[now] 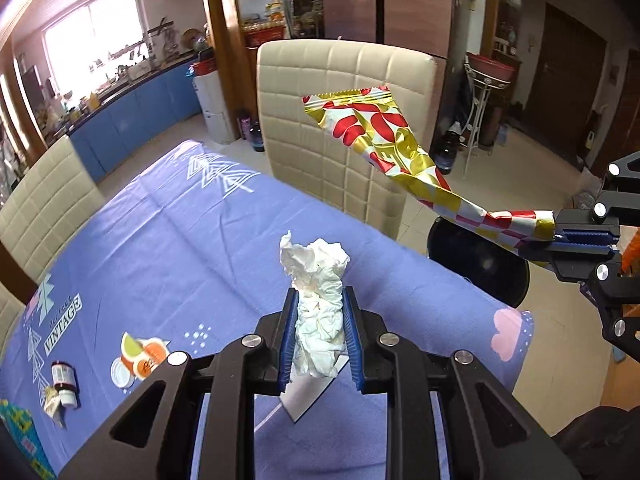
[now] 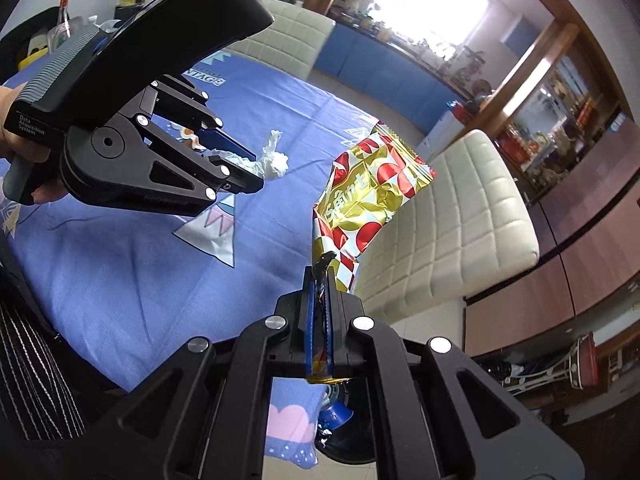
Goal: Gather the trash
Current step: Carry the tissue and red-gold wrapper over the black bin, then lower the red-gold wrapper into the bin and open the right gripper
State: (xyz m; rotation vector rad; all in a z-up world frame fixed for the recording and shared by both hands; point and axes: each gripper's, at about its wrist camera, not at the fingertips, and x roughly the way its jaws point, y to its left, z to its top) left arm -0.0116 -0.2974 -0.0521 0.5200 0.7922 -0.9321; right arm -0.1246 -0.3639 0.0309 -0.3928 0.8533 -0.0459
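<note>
Bin (image 2: 340, 440) below right gripper (image 2: 319, 312) mostly hidden, contents unclear. Right jaws clamped on gold-red wrapper (image 2: 368, 188), held off surface edge. Left gripper (image 1: 319, 320) jaws clamped on crumpled tissue (image 1: 316, 276) above blue-clothed surface (image 1: 180, 240). Cream chairs (image 1: 340, 92), kitchen behind.

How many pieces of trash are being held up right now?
2: a crumpled tissue in the left gripper above the table, and a snack wrapper in the right gripper off its edge.
</note>
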